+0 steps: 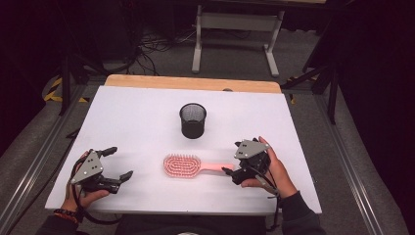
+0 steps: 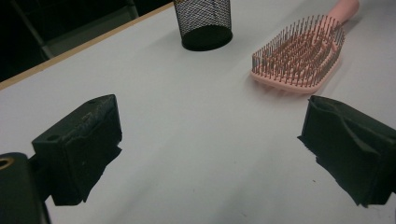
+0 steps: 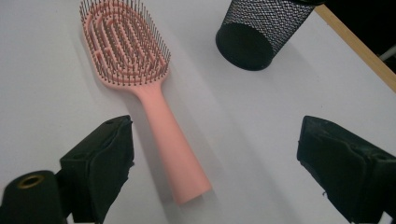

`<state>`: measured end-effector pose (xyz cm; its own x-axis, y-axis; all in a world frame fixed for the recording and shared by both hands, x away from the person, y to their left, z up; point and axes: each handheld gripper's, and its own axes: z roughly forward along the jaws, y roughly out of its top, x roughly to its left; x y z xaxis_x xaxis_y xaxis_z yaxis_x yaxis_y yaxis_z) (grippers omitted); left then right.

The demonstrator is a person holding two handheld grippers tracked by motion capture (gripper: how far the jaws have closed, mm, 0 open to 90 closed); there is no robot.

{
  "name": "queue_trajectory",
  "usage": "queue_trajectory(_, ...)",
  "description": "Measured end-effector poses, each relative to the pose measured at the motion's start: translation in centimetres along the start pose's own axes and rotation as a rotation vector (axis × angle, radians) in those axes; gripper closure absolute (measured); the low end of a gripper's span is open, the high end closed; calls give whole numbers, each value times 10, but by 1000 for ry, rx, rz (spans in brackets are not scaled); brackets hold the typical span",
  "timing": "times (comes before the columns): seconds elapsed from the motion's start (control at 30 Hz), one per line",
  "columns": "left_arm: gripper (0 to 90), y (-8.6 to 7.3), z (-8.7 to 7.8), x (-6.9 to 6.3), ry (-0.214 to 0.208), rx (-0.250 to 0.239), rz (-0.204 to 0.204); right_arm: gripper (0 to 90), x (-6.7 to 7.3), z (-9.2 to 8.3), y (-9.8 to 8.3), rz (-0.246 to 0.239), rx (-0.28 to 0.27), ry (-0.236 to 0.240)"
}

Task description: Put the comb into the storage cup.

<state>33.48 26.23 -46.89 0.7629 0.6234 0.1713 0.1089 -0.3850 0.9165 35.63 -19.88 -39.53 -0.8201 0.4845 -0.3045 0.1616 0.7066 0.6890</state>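
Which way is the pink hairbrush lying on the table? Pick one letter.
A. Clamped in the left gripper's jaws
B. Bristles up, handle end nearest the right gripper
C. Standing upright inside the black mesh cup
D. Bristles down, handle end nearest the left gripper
B: the pink hairbrush lies flat with its bristles up, its handle end next to the right gripper, apart from the black mesh cup.

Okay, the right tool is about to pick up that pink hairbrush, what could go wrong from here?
The right tool is open at the very end of the hairbrush handle, so a grip there may let the heavier bristle head sag or swing. The mesh cup stands upright just behind the brush; a swinging head could tip it.
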Motion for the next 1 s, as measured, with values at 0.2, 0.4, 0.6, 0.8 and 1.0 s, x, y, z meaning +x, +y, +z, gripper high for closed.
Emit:
queue_trajectory(0.2, 61, -1, 1, 0, -9, 6, -3, 115, 4, 13, 9, -44, 43, 36)
queue_trajectory(0.4, 60, -1, 1, 0, -6, 9, 1, 135, 7, 21, 15, -70, 83, 82)
queue_trajectory(0.6, 59, 0, 2, 0, -15, 12, 7, 135, 11, 31, 20, -87, 108, 108)
queue_trajectory(0.8, 59, -2, 4, 0, -25, 18, 6, 154, 12, 40, 25, -91, 131, 134)
queue_trajectory(1.0, 59, -2, 4, -1, -30, 22, 9, 194, 13, 54, 31, -102, 197, 151)
